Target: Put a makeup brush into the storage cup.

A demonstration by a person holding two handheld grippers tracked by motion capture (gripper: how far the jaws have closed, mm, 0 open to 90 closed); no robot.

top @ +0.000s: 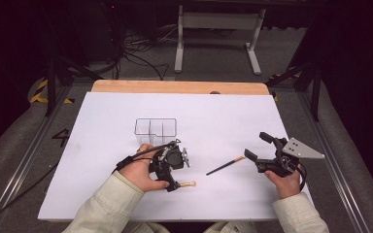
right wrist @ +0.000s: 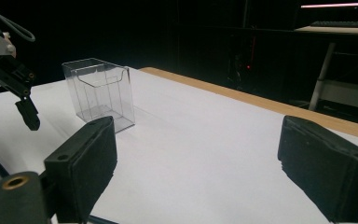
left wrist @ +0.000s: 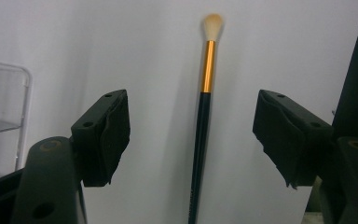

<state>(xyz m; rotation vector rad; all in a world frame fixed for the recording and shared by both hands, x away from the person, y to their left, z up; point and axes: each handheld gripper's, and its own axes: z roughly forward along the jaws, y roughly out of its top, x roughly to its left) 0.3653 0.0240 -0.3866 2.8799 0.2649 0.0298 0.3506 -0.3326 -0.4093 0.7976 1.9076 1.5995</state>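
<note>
Makeup brush [left wrist: 204,116] is lying near the table's [top: 126,104] front edge, between the spread, untouching jaws of the left gripper [left wrist: 191,135]; right gripper [right wrist: 196,172] is hovering spread, empty.

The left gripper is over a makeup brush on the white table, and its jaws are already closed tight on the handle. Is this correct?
Not quite. The left gripper is over the makeup brush on the white table, but its jaws stand apart, clear of the handle on both sides, as the left gripper view shows.
</note>
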